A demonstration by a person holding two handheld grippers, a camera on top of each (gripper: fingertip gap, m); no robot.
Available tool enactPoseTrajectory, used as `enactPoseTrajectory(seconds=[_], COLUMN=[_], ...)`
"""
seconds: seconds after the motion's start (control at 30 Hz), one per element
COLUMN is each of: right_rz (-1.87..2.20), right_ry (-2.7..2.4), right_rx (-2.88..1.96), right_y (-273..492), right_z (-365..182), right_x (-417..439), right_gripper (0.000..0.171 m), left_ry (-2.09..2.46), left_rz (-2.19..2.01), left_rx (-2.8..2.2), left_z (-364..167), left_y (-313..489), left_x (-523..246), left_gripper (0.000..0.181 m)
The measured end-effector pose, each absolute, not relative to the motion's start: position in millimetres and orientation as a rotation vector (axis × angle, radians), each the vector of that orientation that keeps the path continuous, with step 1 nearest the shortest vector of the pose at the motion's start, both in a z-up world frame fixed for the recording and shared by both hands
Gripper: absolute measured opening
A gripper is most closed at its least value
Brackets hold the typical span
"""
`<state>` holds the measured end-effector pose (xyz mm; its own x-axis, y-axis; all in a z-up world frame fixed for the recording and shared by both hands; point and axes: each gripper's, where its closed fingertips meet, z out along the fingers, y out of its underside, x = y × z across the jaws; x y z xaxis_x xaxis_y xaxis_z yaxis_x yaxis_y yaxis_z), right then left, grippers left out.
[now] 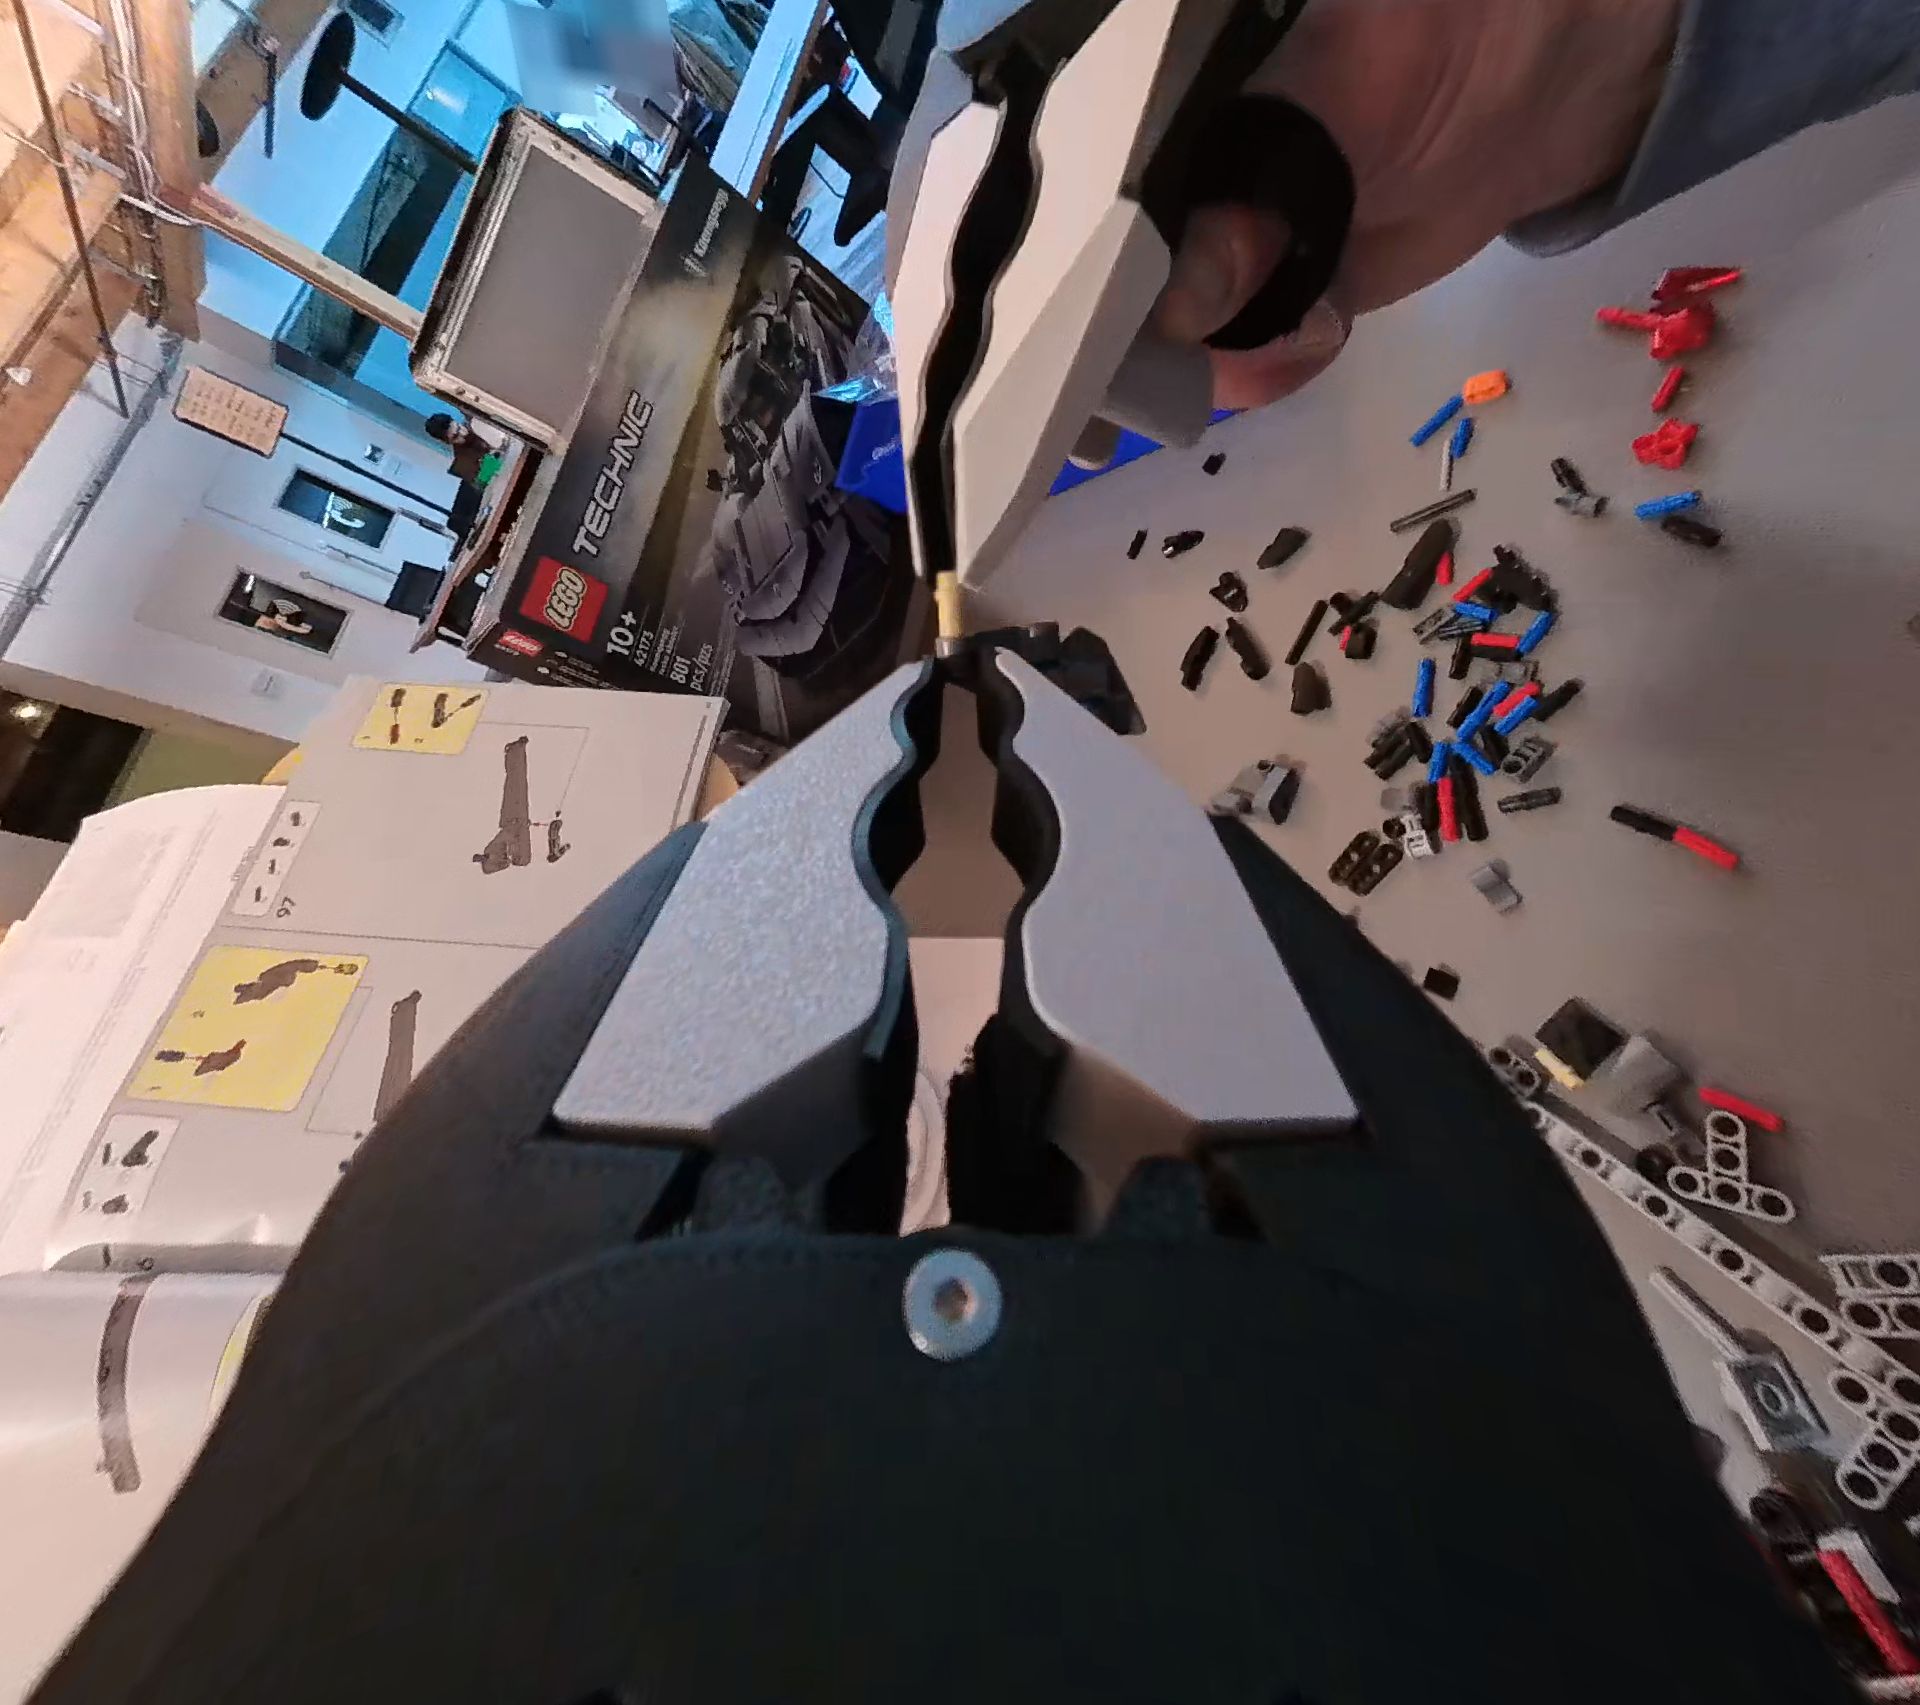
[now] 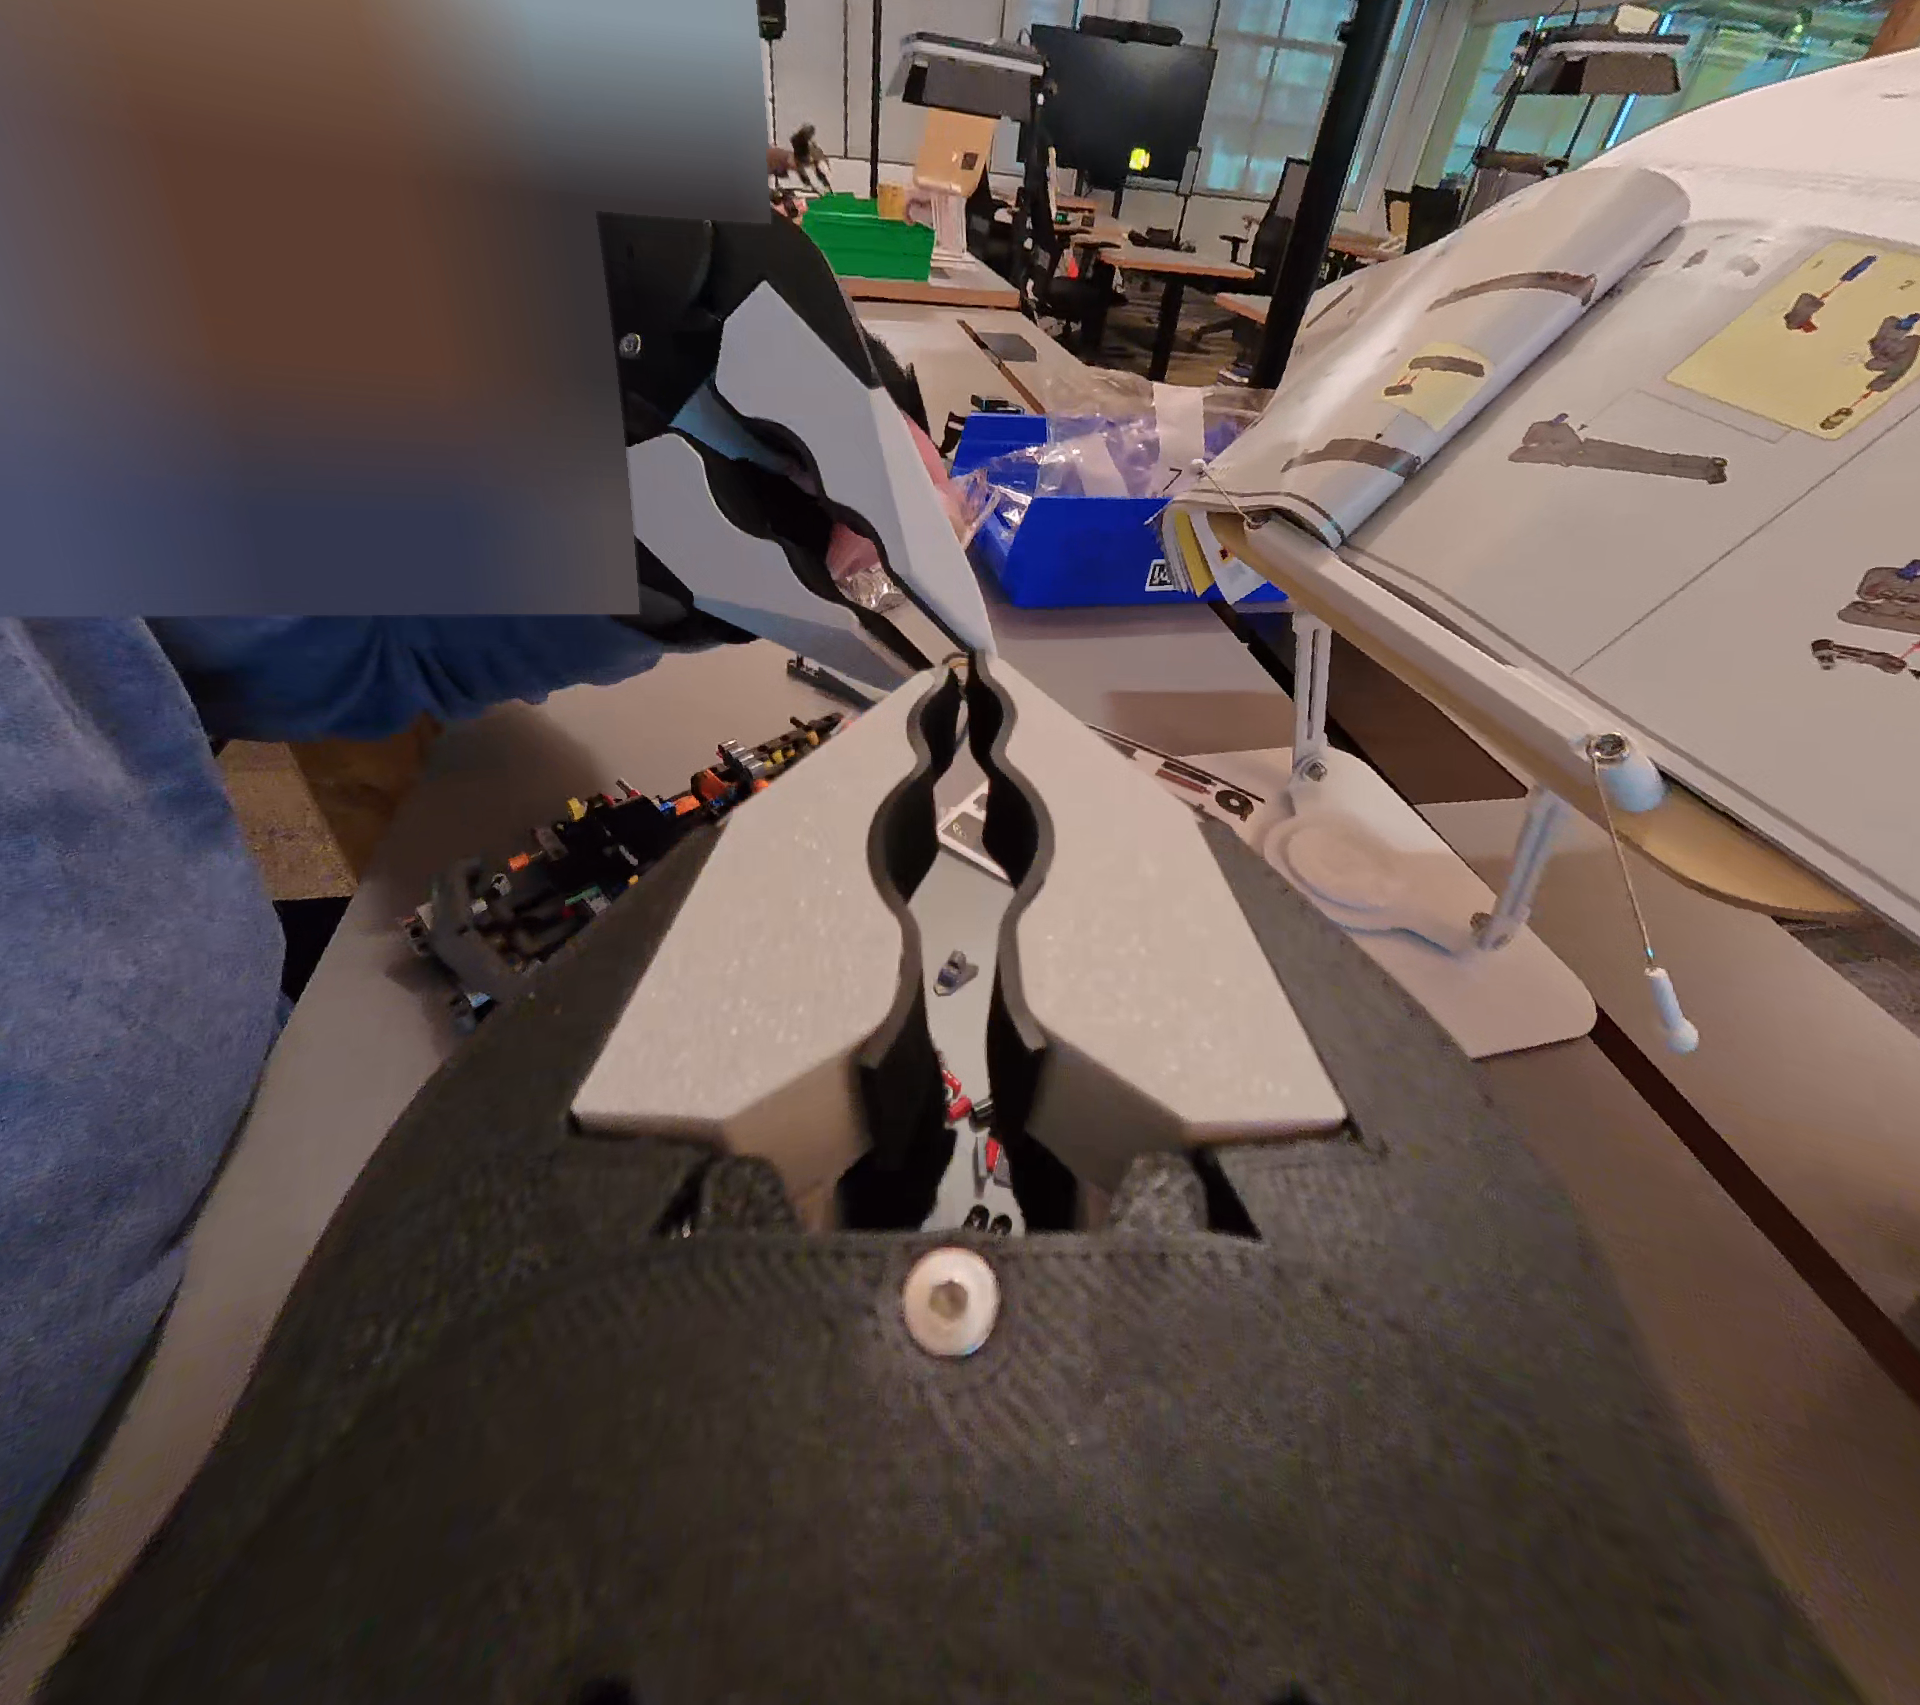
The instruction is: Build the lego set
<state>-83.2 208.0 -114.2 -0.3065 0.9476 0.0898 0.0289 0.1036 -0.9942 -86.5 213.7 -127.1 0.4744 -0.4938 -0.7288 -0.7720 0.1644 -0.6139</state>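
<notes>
So the worktop [image 1: 1766, 720] is a proper mess right now: a scatter of loose black, blue and red pins [image 1: 1475, 699] off to one side in the left wrist view, a few red bits [image 1: 1673, 325] further out, and pale grey beams with holes [image 1: 1766, 1260] near the edge. The set's box [image 1: 665, 492] stands at the back next to a blue bin [image 2: 1070, 533] stuffed with clear bags, and the instruction booklet [image 2: 1621, 450] is propped open on a white stand [image 2: 1434, 907], which crowds the space right beside the tongs. The half-built model [image 2: 582, 845], dark with little coloured bits, lies on the worktop near the person's blue sleeve [image 2: 125, 928]. Now the actual piece: a tiny tan pin [image 1: 948, 593] with a dark grey end, held up in the air above the worktop between the two tools, tip to tip. The right tongs [image 1: 940, 559] are squeezed narrow on its tan end, with a hand [image 1: 1455, 97] wrapped round the handle. The left tongs [image 1: 961, 656] are pinched nearly closed on the dark end, a small black part at their tips.
</notes>
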Motion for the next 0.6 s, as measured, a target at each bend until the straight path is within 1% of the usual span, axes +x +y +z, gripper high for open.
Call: enactPoseTrajectory(seconds=[0.13,0.37,0.6], right_rz=[1.313,1.156,0.97], right_ry=[-1.512,-1.56,-1.619], right_rx=[-0.974,-0.937,-0.982], right_y=[206.8,206.4,209.2], right_z=[-112.0,-111.3,-117.0], right_x=[-80.7,-79.4,-80.2], right_gripper=[0.0,0.0,0.0], left_ry=[1.155,1.173,1.234], left_rz=[0.248,0.275,0.437], left_rx=[-1.476,-1.466,-1.465], left_z=[-124.3,-122.0,-125.2], left_y=[213.7,213.9,216.3], left_x=[-83.7,-82.5,-84.5], left_gripper=[0.004,0.004,0.003])
